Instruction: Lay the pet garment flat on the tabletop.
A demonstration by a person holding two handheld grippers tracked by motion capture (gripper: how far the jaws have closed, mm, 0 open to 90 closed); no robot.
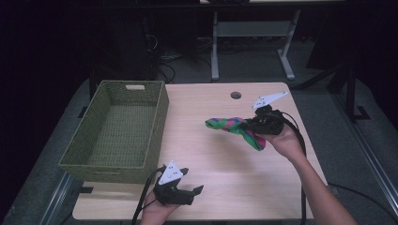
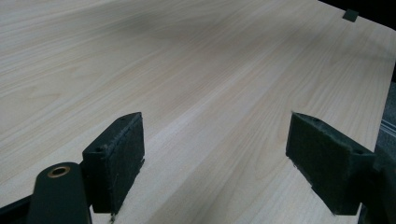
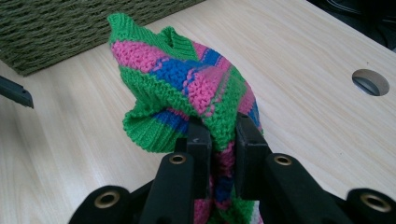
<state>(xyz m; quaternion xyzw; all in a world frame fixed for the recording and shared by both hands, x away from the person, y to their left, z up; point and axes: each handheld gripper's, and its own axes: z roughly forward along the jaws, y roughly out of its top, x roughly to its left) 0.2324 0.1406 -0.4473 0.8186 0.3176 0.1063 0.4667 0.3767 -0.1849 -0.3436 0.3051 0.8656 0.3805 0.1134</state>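
A knitted sock (image 1: 237, 127) (image 3: 187, 88) striped green, pink and blue hangs over the right half of the wooden table (image 1: 220, 154), lifted off the top. My right gripper (image 1: 249, 124) (image 3: 219, 140) is shut on its middle, with both ends drooping to either side of the jaws. An olive woven basket (image 1: 117, 133) (image 3: 56, 28) stands at the table's left, with nothing inside that I can see. My left gripper (image 1: 190, 183) (image 2: 217, 163) rests low near the front edge, open, with bare wood between its pads (image 2: 119, 154).
A round cable hole (image 1: 235, 95) (image 3: 370, 82) sits near the table's far edge. Behind the table stand a desk frame's legs (image 1: 215, 47) and loose cables (image 1: 164, 65) on the floor. The table's right edge lies close to my right hand.
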